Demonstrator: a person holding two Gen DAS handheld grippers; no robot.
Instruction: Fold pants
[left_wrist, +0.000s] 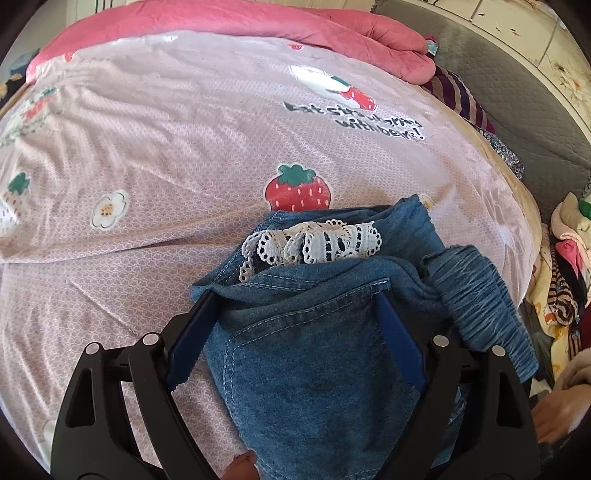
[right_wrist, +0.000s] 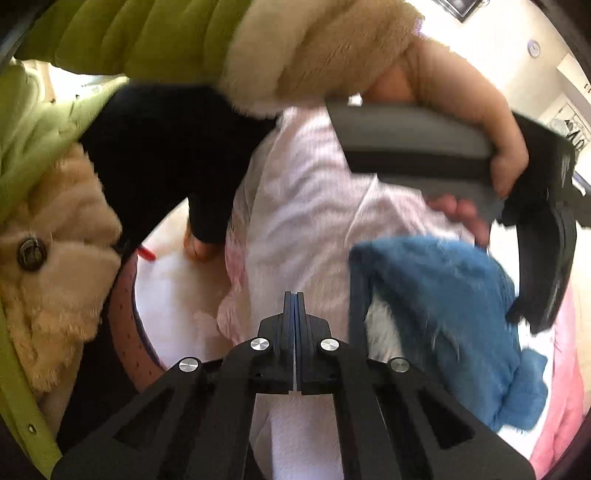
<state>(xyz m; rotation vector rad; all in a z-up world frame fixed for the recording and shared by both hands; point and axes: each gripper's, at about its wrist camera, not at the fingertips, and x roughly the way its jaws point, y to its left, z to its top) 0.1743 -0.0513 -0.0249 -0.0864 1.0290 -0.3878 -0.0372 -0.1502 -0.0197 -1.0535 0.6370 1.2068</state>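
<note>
The pants (left_wrist: 317, 332) are blue denim with white lace trim (left_wrist: 314, 242), bunched in a folded bundle on the pink strawberry-print bedsheet (left_wrist: 166, 155). My left gripper (left_wrist: 295, 295) straddles the bundle with its blue pads (left_wrist: 400, 343) wide apart on either side of the denim. In the right wrist view the pants (right_wrist: 454, 317) show blurred at the right, with the left gripper's body (right_wrist: 546, 236) and the hand holding it above them. My right gripper (right_wrist: 294, 299) is shut with its fingers pressed together, empty, pointing at the sheet (right_wrist: 306, 206) to the left of the pants.
A pink quilt (left_wrist: 295, 26) lies along the far side of the bed. A grey mat (left_wrist: 517, 110) and a pile of clothes (left_wrist: 565, 266) sit to the right. My green jacket with cream fleece (right_wrist: 55, 206) fills the left of the right wrist view.
</note>
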